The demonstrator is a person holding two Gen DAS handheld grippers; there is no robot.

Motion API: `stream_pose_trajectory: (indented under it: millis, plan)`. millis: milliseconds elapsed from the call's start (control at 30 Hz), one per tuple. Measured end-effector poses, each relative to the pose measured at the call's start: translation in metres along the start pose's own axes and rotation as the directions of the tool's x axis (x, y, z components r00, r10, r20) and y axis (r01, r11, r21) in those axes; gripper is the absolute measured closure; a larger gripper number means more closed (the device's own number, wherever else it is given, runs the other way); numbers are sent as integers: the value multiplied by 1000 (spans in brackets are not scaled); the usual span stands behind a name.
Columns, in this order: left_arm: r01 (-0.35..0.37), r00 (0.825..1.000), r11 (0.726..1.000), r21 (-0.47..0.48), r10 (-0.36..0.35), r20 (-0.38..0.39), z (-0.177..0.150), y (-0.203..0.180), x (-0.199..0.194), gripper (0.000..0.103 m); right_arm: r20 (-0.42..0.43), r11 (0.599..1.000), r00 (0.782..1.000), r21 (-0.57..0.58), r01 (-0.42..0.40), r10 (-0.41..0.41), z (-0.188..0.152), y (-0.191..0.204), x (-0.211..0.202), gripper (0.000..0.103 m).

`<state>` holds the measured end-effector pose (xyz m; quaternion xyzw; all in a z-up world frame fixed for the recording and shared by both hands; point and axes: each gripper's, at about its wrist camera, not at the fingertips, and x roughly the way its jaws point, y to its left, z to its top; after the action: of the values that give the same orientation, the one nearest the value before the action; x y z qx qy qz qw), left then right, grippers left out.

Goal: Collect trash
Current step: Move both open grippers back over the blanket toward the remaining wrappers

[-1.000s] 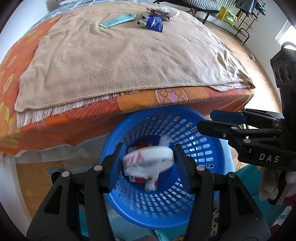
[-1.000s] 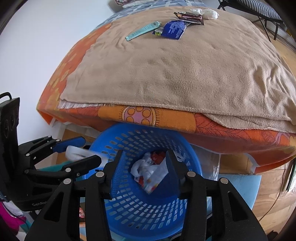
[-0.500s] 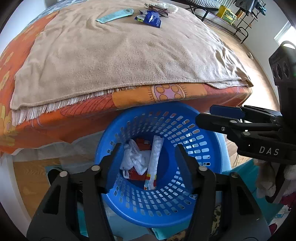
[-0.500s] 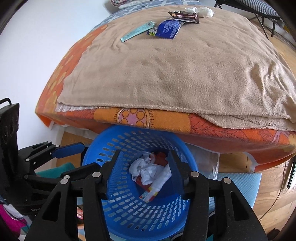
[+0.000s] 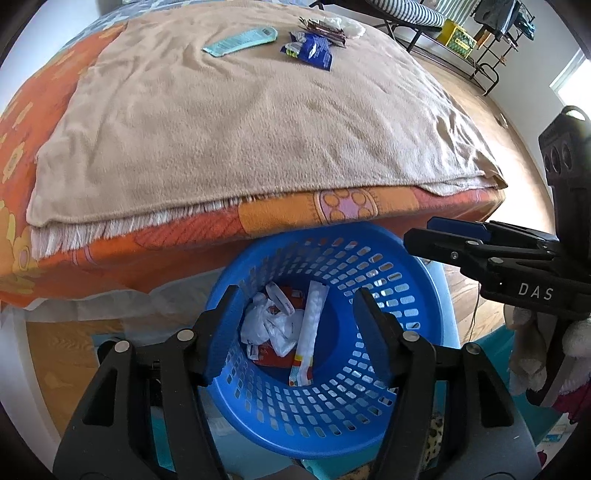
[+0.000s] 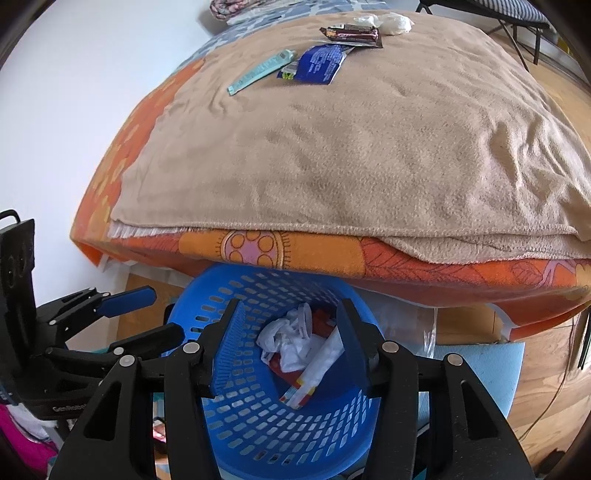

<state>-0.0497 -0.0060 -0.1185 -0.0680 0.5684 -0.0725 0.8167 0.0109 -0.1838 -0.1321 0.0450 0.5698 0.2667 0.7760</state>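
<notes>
Your left gripper [image 5: 299, 314] hangs over the blue basket [image 5: 413, 369] with its jaws spread wide and nothing between them; your right gripper [image 6: 288, 332] is poised over the same basket [image 6: 258, 417], jaws likewise parted and empty. Directly below both sets of fingers lies the trash already collected: a crumpled white wrapper [image 5: 266, 325], a long white sachet [image 5: 310, 332] leaning against the inner wall, and a red packet [image 5: 273, 358] underneath, all resting at the basket's bottom. The basket stands on the floor, tucked just against the edge of the bed [image 6: 332, 254], whose orange sheet is covered by a tan blanket [image 5: 258, 125]. At the blanket's far end, well apart from the basket, four pieces remain: a teal strip wrapper [image 5: 240, 40], a dark blue pouch [image 5: 312, 50], a brown bar wrapper [image 6: 352, 34] touching the pouch, and a white crumpled wad [image 6: 391, 18] just beyond it. By this evidence the task appears roughly half complete: some items are deposited, the far cluster is still to be fetched, and each of your grippers is free for the next reach.
</notes>
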Motion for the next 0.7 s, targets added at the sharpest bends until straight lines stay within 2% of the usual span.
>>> stream_pose_trajectory:
  millis: [367,700]
  plan:
    - [-38,998,999,29,37,54,45,7,-9,39,45,999,999,43,-12,10,25,-15,-5,52]
    - [-51,994,998,41,47,95,104,20,-7,39,93,998,995,49,-31,26,59,-21,-12,52]
